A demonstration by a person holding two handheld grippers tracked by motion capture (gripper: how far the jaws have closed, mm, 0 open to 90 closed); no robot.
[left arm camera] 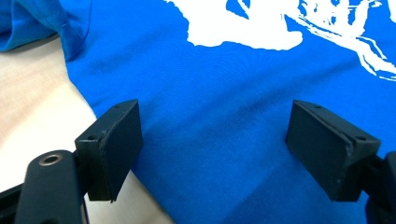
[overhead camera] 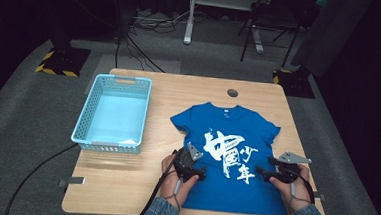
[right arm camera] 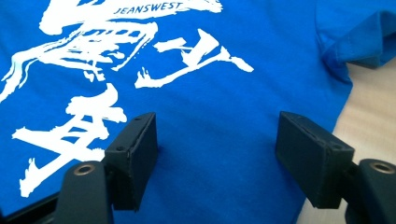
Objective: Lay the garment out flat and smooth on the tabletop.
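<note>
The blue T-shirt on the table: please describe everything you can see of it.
The blue T-shirt looks like soft knit cotton, with short sleeves, a round neck and a large white brush-style print on the chest; small lettering reads JEANSWEST. It lies flat and face up on the wooden table, neck away from the person. The left tool and right tool are both open at its lower side edges.

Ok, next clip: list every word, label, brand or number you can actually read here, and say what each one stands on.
"JEANSWEST": small white capitals on the blue T-shirt, just above the big print, read in the right gripper view.
Large white brush-style characters on the shirt's chest: clear strokes, but too stylised to read with certainty.
Small neck label inside the collar: too small to read.
Light blue basket: no text seen.
</note>
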